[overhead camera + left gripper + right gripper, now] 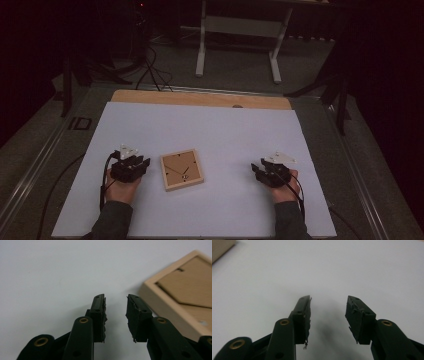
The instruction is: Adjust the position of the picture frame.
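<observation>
Both forearms enter at the near edge of the white table (215,125), where the flat wooden frame (182,170) lies between the left gripper (141,163) and right gripper (257,170), both parted and empty, so a shallow sideways pinch would probably skid it.

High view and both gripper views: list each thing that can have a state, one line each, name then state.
Wooden frame: lying flat on the white sheet, backing panel up, held by nothing.
Left tool: open, nothing between its jaws, beside the frame and apart from it.
Right tool: open, nothing between its jaws, over bare sheet.
White sheet: flat on the table.
</observation>
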Demonstrator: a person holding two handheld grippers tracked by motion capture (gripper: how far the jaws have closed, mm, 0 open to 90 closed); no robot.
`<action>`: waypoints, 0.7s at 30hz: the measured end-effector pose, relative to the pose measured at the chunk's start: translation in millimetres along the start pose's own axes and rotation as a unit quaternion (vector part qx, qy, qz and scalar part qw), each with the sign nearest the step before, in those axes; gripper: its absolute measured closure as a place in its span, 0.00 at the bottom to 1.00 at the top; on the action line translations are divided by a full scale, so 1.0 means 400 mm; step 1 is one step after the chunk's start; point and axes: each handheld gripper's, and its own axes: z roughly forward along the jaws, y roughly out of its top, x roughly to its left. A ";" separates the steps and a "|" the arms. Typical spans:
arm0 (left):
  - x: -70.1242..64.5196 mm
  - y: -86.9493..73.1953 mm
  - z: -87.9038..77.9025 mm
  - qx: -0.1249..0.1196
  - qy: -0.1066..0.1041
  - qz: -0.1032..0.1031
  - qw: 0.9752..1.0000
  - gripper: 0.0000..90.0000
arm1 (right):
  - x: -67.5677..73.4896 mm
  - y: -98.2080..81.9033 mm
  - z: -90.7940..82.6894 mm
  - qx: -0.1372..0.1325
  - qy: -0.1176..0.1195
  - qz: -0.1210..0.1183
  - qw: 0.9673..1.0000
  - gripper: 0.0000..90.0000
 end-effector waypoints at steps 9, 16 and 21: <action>0.005 0.001 -0.021 -0.010 -0.024 0.008 1.000 0.72 | 0.022 0.006 0.007 -0.004 0.007 -0.015 1.000 0.60; 0.007 -0.002 -0.021 -0.010 -0.046 0.022 0.999 0.72 | 0.039 0.013 0.003 -0.014 0.009 -0.026 1.000 0.61; 0.000 -0.004 -0.017 -0.008 -0.049 0.034 0.998 0.73 | 0.050 0.016 0.001 -0.018 0.015 -0.030 0.999 0.63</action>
